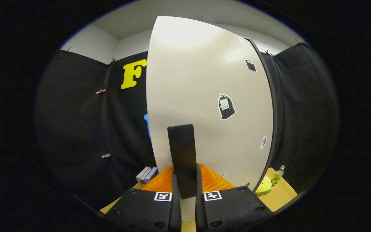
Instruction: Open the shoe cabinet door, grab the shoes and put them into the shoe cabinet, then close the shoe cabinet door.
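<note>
The white shoe cabinet door (204,80) stands tall right in front of me, with several small stickers on its face. Its black flat handle (181,154) rises upright from between my fingers. My gripper (186,171) is shut on the lower part of this handle, both fingers pressing its sides. The door's free edge is to the left of the handle. A dark cabinet frame strip (274,106) runs down its right side. Whether the door is ajar I cannot tell.
A small stack of books (147,174) lies low beside the door's left edge. Right of the door, a yellow round object (263,185) and a green bottle (278,175) sit on a tan wooden surface (285,193). Black cloth walls close in on both sides.
</note>
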Available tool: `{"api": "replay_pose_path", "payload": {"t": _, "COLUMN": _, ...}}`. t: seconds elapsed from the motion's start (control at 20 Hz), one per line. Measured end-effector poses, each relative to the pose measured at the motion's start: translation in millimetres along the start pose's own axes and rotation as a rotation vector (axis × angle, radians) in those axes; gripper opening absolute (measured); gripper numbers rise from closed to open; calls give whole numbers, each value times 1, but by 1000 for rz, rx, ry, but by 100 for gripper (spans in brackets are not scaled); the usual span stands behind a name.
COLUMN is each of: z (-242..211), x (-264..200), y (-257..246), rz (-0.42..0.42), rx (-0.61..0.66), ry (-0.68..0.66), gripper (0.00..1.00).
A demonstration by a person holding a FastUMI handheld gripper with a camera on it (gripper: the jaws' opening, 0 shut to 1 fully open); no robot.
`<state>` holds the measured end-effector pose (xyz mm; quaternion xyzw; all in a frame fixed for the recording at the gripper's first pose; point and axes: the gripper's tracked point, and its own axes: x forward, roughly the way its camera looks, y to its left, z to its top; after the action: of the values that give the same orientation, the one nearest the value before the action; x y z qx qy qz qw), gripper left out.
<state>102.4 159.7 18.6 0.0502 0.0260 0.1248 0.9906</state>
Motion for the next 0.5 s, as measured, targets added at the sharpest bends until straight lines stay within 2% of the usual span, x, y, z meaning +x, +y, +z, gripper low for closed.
{"api": "replay_pose_path", "payload": {"t": 0.5, "z": 11, "x": -57, "y": -41, "rz": 11, "rx": 13, "ry": 6, "gripper": 21}}
